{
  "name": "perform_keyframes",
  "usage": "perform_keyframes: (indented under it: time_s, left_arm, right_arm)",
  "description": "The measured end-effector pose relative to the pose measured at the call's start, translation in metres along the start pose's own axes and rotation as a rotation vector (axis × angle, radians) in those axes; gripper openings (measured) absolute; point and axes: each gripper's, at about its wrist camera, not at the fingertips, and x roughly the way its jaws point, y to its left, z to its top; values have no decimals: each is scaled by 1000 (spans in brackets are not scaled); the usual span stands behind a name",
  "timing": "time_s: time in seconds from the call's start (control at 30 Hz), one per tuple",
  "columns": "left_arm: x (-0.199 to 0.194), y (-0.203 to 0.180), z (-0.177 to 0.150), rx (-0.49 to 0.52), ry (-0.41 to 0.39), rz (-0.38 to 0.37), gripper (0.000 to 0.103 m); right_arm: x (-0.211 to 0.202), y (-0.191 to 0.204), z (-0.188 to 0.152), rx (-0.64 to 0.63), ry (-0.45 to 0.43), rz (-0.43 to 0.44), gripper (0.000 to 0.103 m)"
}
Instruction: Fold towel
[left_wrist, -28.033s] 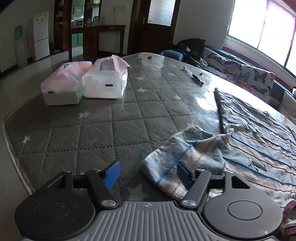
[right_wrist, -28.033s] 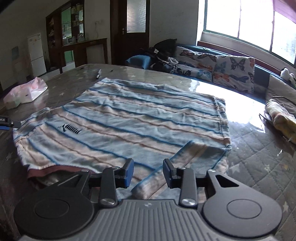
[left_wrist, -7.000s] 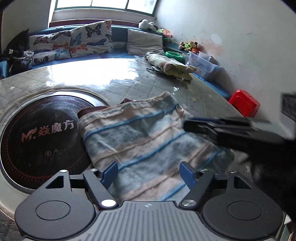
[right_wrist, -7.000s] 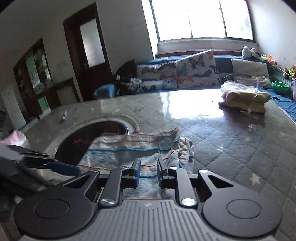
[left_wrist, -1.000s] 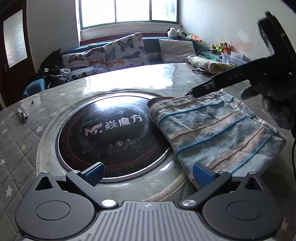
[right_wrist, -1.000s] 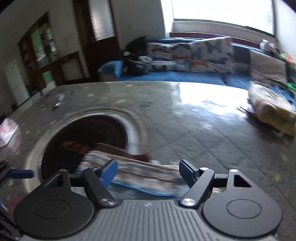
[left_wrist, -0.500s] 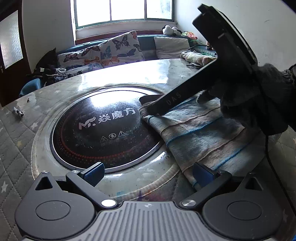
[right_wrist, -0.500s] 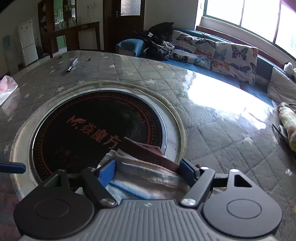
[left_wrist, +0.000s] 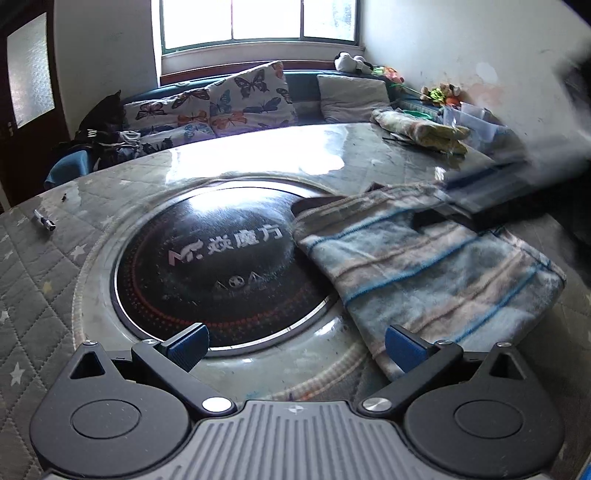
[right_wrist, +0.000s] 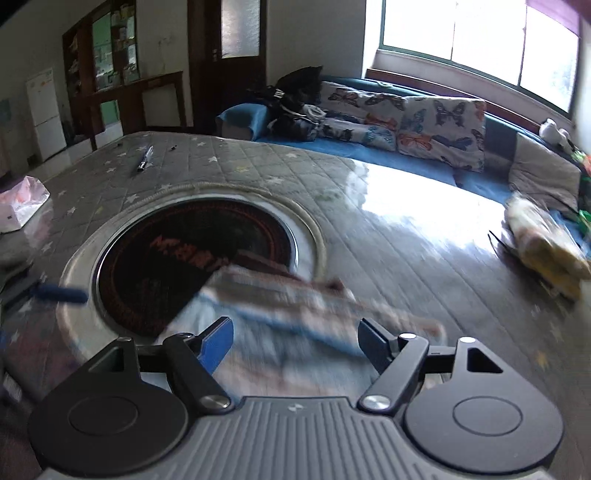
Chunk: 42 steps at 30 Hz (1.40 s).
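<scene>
Far left in the left wrist view: a small dark pen with a silver tip (left_wrist: 45, 222), lying on the grey quilted, star-printed table cover (left_wrist: 33, 266). Next to the right, set into the table, a round black glass cooktop with white lettering and a metal ring (left_wrist: 221, 269). Low in that view, the left gripper (left_wrist: 294, 341), blue-padded jaws spread wide, nothing between them, hanging above the cooktop's near rim. Right of the cooktop, the folded blue, beige and brown striped terry towel (left_wrist: 424, 266), lying flat, its left corner overlapping the glass and the rest on the table cover. At the towel's far right edge, the right gripper as a dark motion-blurred bar (left_wrist: 491, 192), just over the cloth; contact impossible to judge there. Beyond, on the table's far right, a rumpled yellowish patterned cloth (left_wrist: 417, 127). In the right wrist view, from the left: a white and pink plastic-wrapped pack (right_wrist: 18, 206), then the cooktop (right_wrist: 177, 266), then the towel (right_wrist: 295, 325), blurred, directly below the right gripper (right_wrist: 295, 341), jaws wide apart and holding nothing.
</scene>
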Motion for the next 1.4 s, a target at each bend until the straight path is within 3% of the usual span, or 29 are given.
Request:
perform_keyframes:
  time_s: [0.17,0.4,0.57,0.93,1.13,1.4]
  left_arm:
    - [0,0,8,-15,-9,15,103]
    - [3,-14,2,21,21,14,103]
    - [-4,-21,1,33,8,6,103]
    - [-18,-31,4,34,-42,-4,103]
    - [-24,-37,1,32,-64,-10,103]
    - [-24,-41,-2,36,-32,13,103]
  right_arm:
    - [-35,1,-35,-7,-29,-17,77]
    - [-45,13,-76,-21,-34,-66,76]
    - [-61,10,-80,13,-91,-58,77]
    - [-87,0,-93,161,-186,-69,103]
    - [-95,-3,-99,234,-224,-91,103]
    - [-98,-6,-104,280,-238,-95,103]
